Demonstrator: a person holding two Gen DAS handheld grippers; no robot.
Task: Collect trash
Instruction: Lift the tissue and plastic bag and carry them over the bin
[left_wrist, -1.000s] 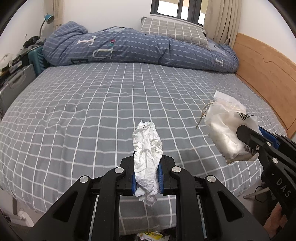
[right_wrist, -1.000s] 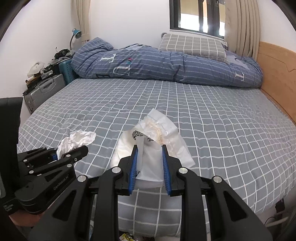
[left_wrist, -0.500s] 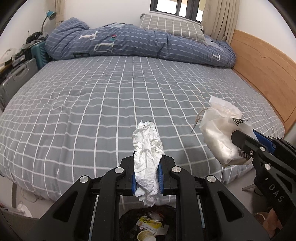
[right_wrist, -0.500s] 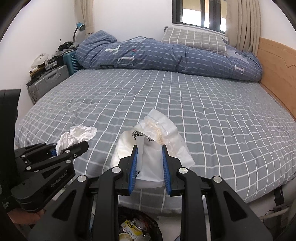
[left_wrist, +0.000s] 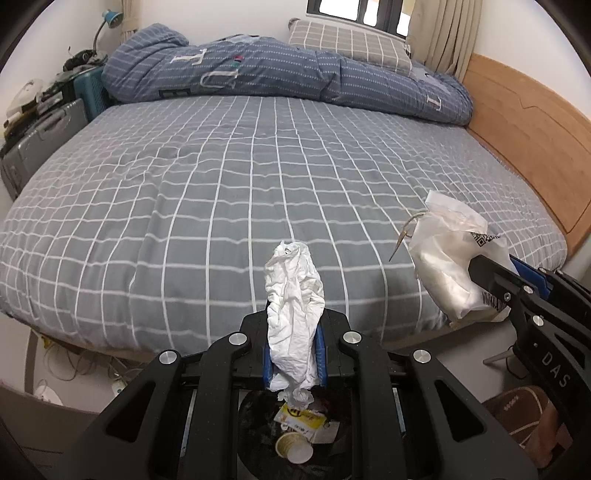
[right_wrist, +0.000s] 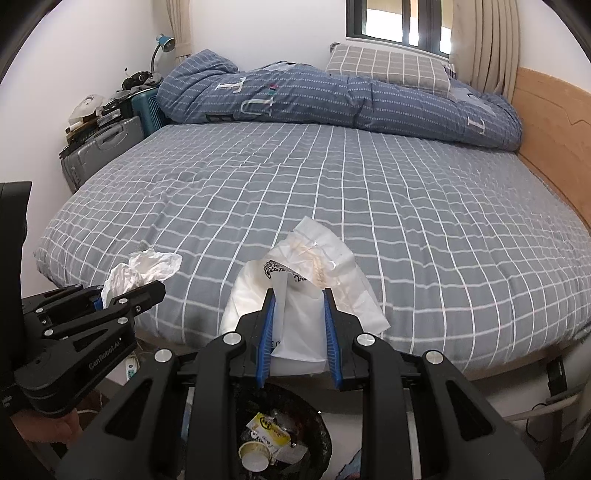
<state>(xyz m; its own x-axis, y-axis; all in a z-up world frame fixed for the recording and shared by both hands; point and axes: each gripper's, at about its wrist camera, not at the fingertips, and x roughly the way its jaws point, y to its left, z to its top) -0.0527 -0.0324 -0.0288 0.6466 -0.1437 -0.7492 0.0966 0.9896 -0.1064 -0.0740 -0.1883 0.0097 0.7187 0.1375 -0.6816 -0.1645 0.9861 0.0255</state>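
Trash bin (right_wrist: 325, 432), lined in black and already holding a paper cup (right_wrist: 254, 456) and a yellow printed wrapper (right_wrist: 269, 428), sits on the floor at the foot of the bed (left_wrist: 240, 192), directly below both of my grippers. My right gripper (right_wrist: 300, 334) is pinched on a white plastic bag (right_wrist: 303, 295) that sticks up between its blue pads and spills over the tips; the bag hangs above the bin's mouth, not touching it. My left gripper (left_wrist: 294, 350) is pressed together on a crumpled white tissue (left_wrist: 293, 314), whose lower end dangles just over the bin (left_wrist: 258, 435) in the left wrist view.

Compared with a second ago, both grippers have pulled back from the mattress and sunk a little: then the grey checked sheet filled the lower frame and only a sliver of the bin's contents showed, whereas the bed edge now lies ahead of the fingertips and the bin is open to view beneath them. Neither grip has changed.

The bag carries a black QR code and some black print too small to read. My right gripper's side (left_wrist: 554, 365) reads "DAS", and my left gripper's side (right_wrist: 105, 354) reads "GenRobot.AI". The rolled blue duvet (right_wrist: 332, 99) shows large pale letters, a "T" and a "U" among them.
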